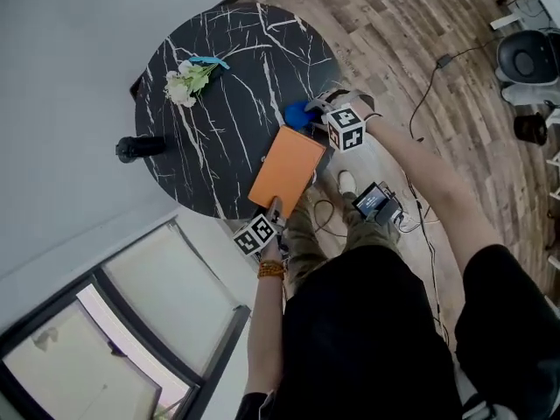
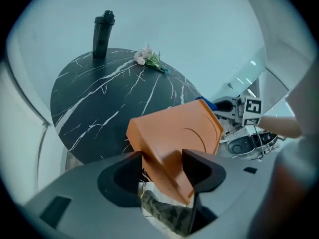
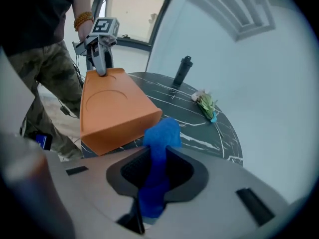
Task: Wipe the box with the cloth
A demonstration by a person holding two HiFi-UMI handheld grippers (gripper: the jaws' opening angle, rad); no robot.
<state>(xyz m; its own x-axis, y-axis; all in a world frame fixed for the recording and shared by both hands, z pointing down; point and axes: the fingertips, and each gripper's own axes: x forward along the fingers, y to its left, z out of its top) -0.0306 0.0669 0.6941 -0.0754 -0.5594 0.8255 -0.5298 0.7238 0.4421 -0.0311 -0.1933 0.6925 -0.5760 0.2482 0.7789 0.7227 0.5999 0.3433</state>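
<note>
An orange box (image 1: 287,169) lies tilted at the near edge of the round black marble table (image 1: 219,86), partly over the rim. My left gripper (image 1: 274,210) is shut on the box's near corner; the left gripper view shows the orange box (image 2: 174,133) wedged between both jaws of that gripper (image 2: 162,166). My right gripper (image 1: 313,112) sits at the box's far end, shut on a blue cloth (image 1: 297,114). From the right gripper view, the cloth (image 3: 159,148) sticks up between the jaws, just beside the box (image 3: 112,111).
A bunch of white flowers (image 1: 188,79) lies at the table's far side. A black bottle (image 1: 138,148) stands at its left rim. Cables and a small screen device (image 1: 378,204) are by the person's legs on the wooden floor. A white wall and window are to the left.
</note>
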